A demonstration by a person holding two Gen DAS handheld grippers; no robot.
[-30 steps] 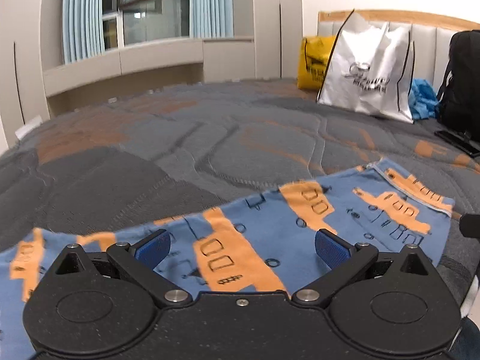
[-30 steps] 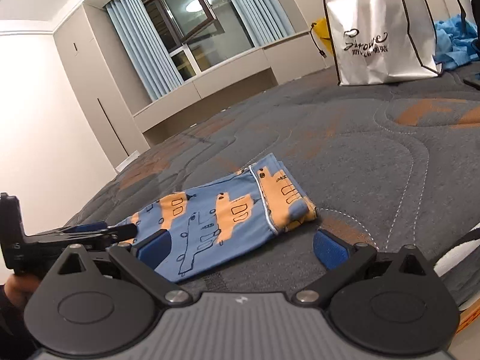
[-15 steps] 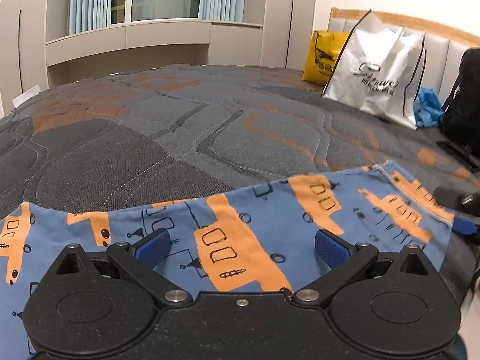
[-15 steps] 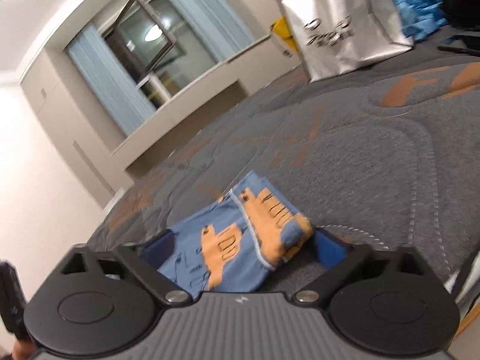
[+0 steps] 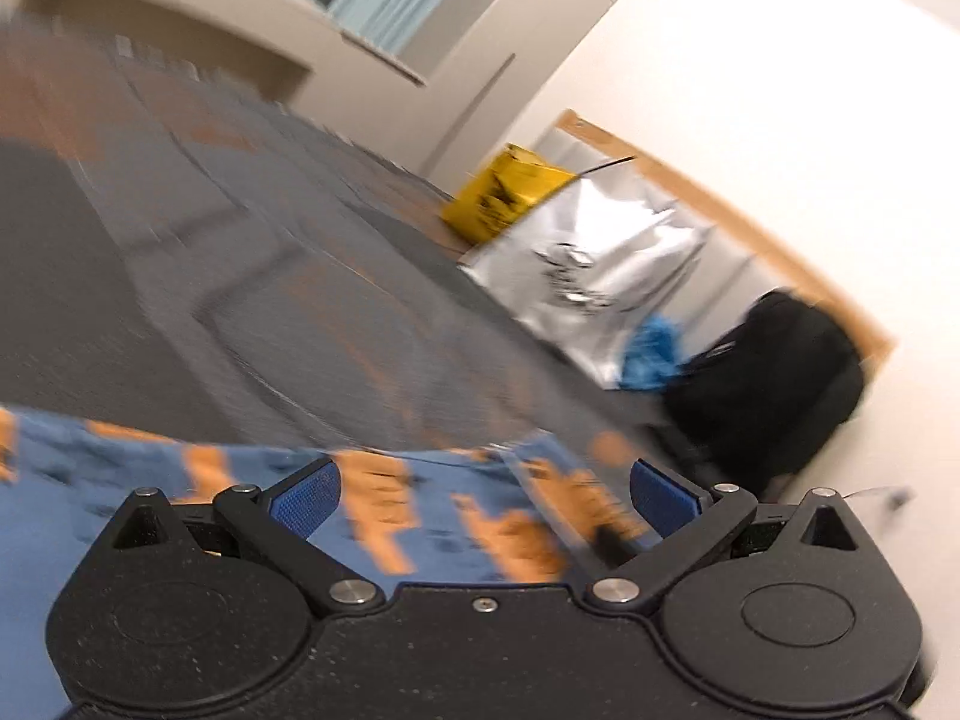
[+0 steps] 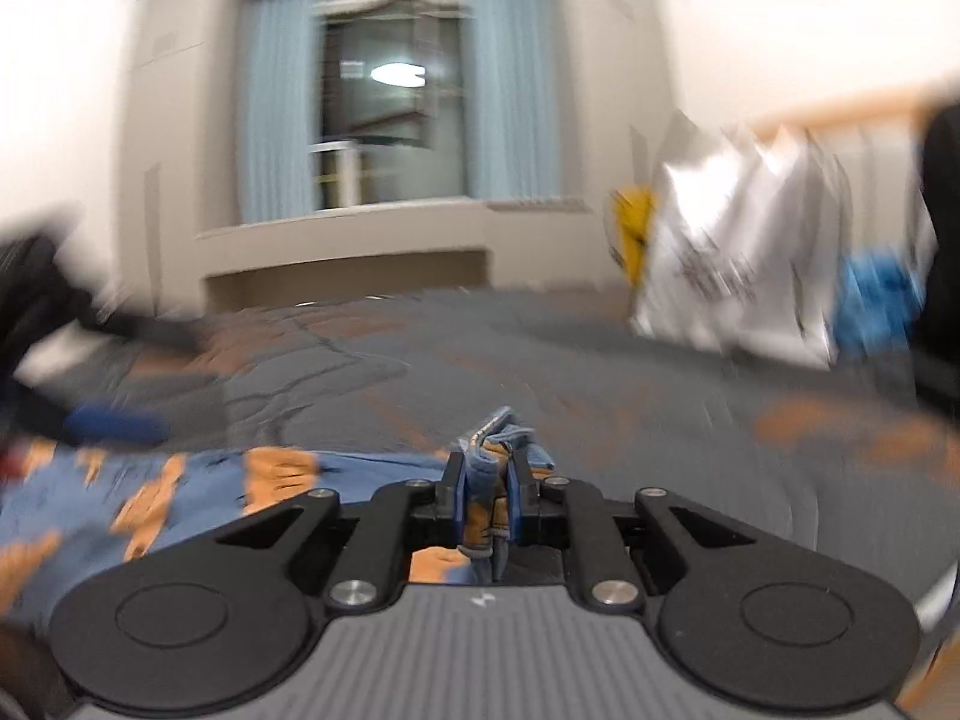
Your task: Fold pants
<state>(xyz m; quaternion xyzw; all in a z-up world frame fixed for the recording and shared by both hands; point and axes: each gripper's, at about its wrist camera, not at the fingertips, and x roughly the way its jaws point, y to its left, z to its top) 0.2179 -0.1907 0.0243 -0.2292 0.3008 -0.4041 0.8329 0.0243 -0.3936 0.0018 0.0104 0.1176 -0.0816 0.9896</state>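
The blue pants with orange prints (image 5: 420, 516) lie flat on the grey quilted bed (image 5: 240, 312), blurred by motion. My left gripper (image 5: 483, 495) is open, its blue pads apart just above the cloth. My right gripper (image 6: 487, 492) is shut on the bunched waistband end of the pants (image 6: 498, 450), which sticks up between its pads. The rest of the pants (image 6: 180, 498) stretches away to the left in the right wrist view. The left gripper shows there as a dark blur with a blue pad (image 6: 114, 426).
A white shopping bag (image 5: 594, 276), a yellow bag (image 5: 504, 198), a blue cloth (image 5: 654, 354) and a black backpack (image 5: 774, 384) stand against the headboard at the far right. A window with blue curtains (image 6: 390, 102) is straight ahead in the right wrist view.
My right gripper has closed on the waistband end of the pants. Both views have swung sharply and are blurred. My left gripper stays open over the pants.
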